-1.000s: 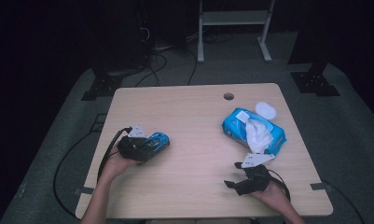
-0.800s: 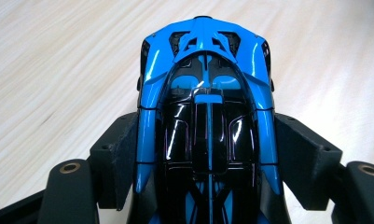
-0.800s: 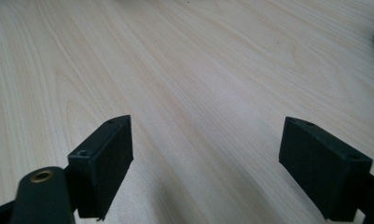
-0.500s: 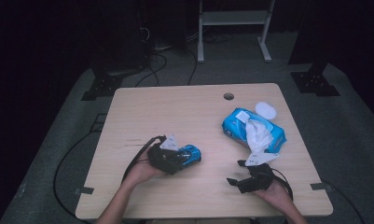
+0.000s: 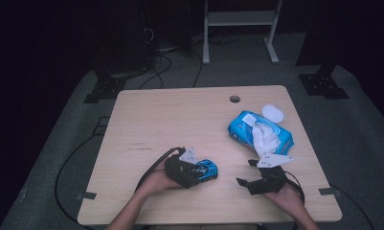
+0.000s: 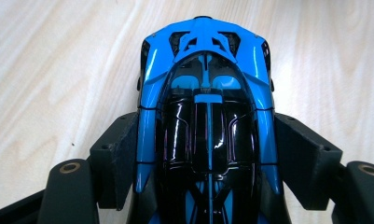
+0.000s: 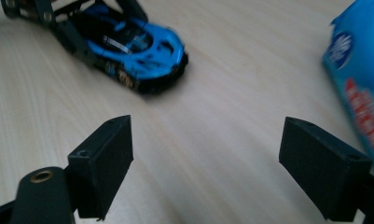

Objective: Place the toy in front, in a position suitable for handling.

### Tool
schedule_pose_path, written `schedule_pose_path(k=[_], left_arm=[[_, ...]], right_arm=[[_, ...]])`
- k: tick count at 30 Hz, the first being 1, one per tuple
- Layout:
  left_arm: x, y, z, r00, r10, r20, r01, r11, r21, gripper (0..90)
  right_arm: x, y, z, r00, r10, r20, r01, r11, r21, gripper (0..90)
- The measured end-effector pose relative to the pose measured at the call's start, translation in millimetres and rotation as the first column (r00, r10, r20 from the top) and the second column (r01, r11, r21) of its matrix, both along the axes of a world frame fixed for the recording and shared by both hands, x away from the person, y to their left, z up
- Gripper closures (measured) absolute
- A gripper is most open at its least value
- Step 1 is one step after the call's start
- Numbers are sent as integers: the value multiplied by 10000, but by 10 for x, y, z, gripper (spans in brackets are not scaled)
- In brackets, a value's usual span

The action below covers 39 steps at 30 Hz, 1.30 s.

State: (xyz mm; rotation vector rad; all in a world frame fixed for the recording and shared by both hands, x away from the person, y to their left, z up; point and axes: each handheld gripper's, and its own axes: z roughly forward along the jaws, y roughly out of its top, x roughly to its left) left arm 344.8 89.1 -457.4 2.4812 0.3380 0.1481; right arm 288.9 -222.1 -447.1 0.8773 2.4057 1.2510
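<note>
Pale wood-grain counter [image 5: 180, 115] with a round cable hole near its far edge, on grey flooring in a dark room, cables trailing at the left. Item one: blue and black toy car [image 5: 205, 170], front half of the counter, slightly left of centre, wheels down on the wood; long axis across the counter, nose toward the person's right and the wipes side, tail inside the jaws. Left hand-held gripper [image 6: 206, 154]: clamped on the toy car, both black pads pressed against its flanks at mid-body, nose projecting well past the jaw tips. Right hand-held gripper [image 7: 205, 168]: jaws wide apart, nothing between them, low over bare wood near the front right edge, aimed toward the car. Item two: blue wipes pack [image 5: 259, 134], right half of the counter, white tissue pulled up from its opening; small white round lid [image 5: 272, 113] just beyond it. Change since earlier frames: car and left hand-held gripper shifted from the left part of the counter toward centre, grip unchanged; right hand-held gripper and wipes pack in the same places.
</note>
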Motion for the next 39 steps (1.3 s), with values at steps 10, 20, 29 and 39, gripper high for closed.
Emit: schedule_pose_path(k=[10, 20, 29, 39], left_arm=[[-1, 46, 27, 9992, 387, -76, -391, 9967, -714, 173], [-94, 231, 159, 9959, 834, 359, -810, 9946, -643, 113], [-245, 480, 89, 9918, 1141, 571, -1085, 9897, -932, 102], [-233, 577, 54, 9893, 1382, 469, -1319, 9843, -1169, 103]], right_arm=[[264, -310, 428, 9675, -1762, 1813, 1775, 9841, 91, 206], [715, -496, 331, 9333, -3227, 1573, 3268, 9451, -1, 219], [777, -506, 155, 9258, -3533, 1346, 3641, 9291, -657, 437], [731, -439, 102, 9177, -3579, 1722, 3795, 9182, -1138, 767]])
